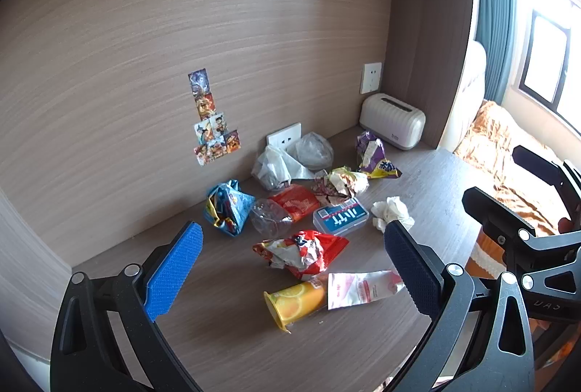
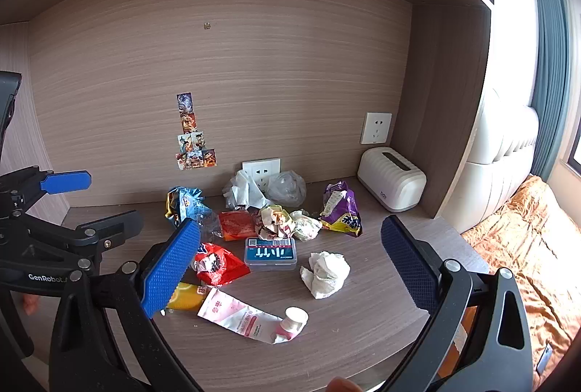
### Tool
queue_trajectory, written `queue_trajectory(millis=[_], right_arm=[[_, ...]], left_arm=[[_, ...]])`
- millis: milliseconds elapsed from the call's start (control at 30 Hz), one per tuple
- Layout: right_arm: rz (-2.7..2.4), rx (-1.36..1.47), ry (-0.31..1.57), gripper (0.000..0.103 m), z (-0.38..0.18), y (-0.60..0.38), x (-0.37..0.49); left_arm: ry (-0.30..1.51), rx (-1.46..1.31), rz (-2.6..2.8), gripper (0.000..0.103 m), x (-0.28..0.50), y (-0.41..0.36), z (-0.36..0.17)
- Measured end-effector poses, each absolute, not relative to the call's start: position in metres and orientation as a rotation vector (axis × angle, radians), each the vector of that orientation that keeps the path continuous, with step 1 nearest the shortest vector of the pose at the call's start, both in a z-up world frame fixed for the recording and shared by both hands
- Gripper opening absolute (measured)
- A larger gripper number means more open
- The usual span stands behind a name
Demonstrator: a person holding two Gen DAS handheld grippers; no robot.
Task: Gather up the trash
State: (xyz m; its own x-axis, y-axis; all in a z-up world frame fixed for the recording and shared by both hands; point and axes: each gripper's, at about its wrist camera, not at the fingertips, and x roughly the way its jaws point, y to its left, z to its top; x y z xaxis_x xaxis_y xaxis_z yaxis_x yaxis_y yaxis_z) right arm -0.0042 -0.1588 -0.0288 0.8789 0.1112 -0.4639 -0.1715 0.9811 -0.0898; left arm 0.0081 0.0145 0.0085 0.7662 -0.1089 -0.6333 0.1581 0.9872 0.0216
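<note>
Trash lies scattered on the wooden desk [image 1: 232,337]: a red crumpled wrapper [image 1: 303,252] [image 2: 218,263], a yellow orange-print tube [image 1: 296,303], a pink and white tube [image 1: 363,288] [image 2: 250,317], a white tissue wad [image 1: 392,212] [image 2: 326,272], a blue-label plastic box [image 1: 339,219] [image 2: 270,253], a blue snack bag [image 1: 228,207] [image 2: 185,201], a purple bag [image 1: 376,158] [image 2: 341,208]. My left gripper [image 1: 292,266] is open above the near trash. My right gripper [image 2: 290,270] is open, hovering before the pile.
A white ribbed tissue holder [image 1: 392,121] [image 2: 392,179] stands at the back right under a wall socket [image 2: 376,127]. Clear plastic bags [image 1: 290,159] lie against the back wall. A bed with orange cover [image 2: 526,246] is right of the desk.
</note>
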Motion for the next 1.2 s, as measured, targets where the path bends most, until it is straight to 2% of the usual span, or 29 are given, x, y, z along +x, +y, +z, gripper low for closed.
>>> queue_trajectory(millis=[1200], right_arm=[[0.156, -0.135, 0.484, 0.1, -0.033, -0.154, 0.005]], left_arm=[[0.694, 0.079, -0.146, 0.098, 0.018, 0.017, 0.005]])
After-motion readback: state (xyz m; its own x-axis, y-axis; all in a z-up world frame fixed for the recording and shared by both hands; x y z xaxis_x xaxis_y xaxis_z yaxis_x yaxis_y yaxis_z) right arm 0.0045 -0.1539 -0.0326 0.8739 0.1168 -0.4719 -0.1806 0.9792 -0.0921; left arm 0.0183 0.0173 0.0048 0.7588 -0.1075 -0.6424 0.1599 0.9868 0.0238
